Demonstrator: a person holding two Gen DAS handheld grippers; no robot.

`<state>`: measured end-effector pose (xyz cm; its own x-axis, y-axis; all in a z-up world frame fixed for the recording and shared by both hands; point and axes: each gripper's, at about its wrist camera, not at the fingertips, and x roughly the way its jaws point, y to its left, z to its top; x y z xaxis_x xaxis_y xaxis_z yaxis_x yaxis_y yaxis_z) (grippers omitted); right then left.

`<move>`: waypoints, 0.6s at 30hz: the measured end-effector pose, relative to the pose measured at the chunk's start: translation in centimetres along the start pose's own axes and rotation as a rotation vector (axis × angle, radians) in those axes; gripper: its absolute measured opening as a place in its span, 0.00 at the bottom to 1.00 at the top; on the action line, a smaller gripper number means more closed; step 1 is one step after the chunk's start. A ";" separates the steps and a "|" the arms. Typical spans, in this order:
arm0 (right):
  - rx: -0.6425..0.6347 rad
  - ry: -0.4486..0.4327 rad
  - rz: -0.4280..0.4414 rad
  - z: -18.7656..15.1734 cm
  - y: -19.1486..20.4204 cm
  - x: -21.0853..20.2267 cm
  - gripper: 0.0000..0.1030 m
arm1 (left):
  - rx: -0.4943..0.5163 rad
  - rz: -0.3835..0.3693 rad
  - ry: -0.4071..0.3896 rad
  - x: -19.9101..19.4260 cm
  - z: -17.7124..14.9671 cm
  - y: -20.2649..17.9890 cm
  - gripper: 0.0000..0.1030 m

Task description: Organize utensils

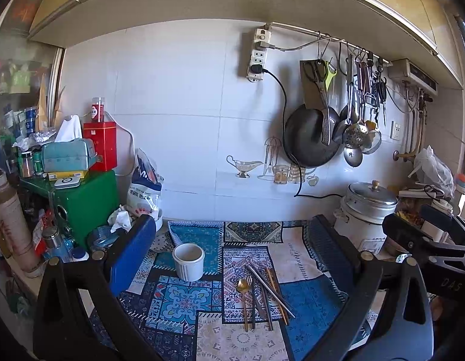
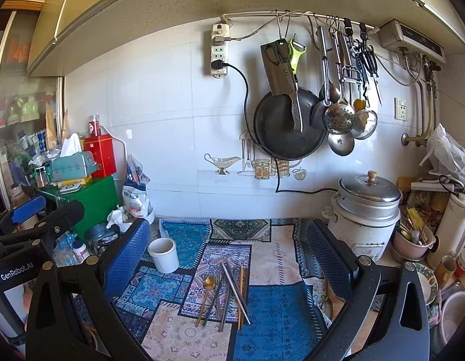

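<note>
Right now I hold both grippers above the patchwork-patterned blue and cream mat [image 1: 184,297] on the kitchen counter, neither one touching anything.

At the far left of the left wrist view sits a green metal box [image 1: 91,201] with a teal tissue box [image 1: 68,155] and a red tin [image 1: 101,146] on top. My left gripper [image 1: 229,249] fills the bottom of that frame – its blue-padded fingers [image 1: 131,255] stand wide apart with nothing between them. Just right of the left finger, lower middle of the frame, the white ribbed ceramic cup [image 1: 188,261] stands upright on the mat. Further right, near but apart from the cup, lies the loose pile of utensils [image 1: 262,294] – a gold spoon [image 1: 243,285], a fork, and chopsticks crossing one another.

In the right wrist view my right gripper [image 2: 229,255] is also spread open and empty, the cup [image 2: 163,254] beside its left finger and the utensils [image 2: 224,294] in the lower middle. To the right, against the tiled wall, stands a white rice cooker with a steel lid [image 2: 364,210]; above it a black wok [image 2: 288,126] hangs from a rail.
</note>
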<state>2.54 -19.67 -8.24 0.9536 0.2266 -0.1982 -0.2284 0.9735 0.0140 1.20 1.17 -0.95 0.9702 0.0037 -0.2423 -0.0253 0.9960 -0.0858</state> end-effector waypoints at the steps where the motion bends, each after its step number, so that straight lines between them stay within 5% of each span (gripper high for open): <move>1: -0.001 -0.001 0.000 0.0 0.0 0.0 1.00 | 0.000 0.001 -0.001 -0.1 0.0 0.0 0.99; 18: 0.000 -0.006 -0.001 0.3 0.0 -0.2 1.00 | 0.001 -0.003 -0.003 -0.3 0.1 -0.2 1.00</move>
<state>2.38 -19.70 -7.88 0.9548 0.2262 -0.1926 -0.2278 0.9736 0.0140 0.98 1.02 -0.74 0.9710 0.0014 -0.2392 -0.0226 0.9960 -0.0860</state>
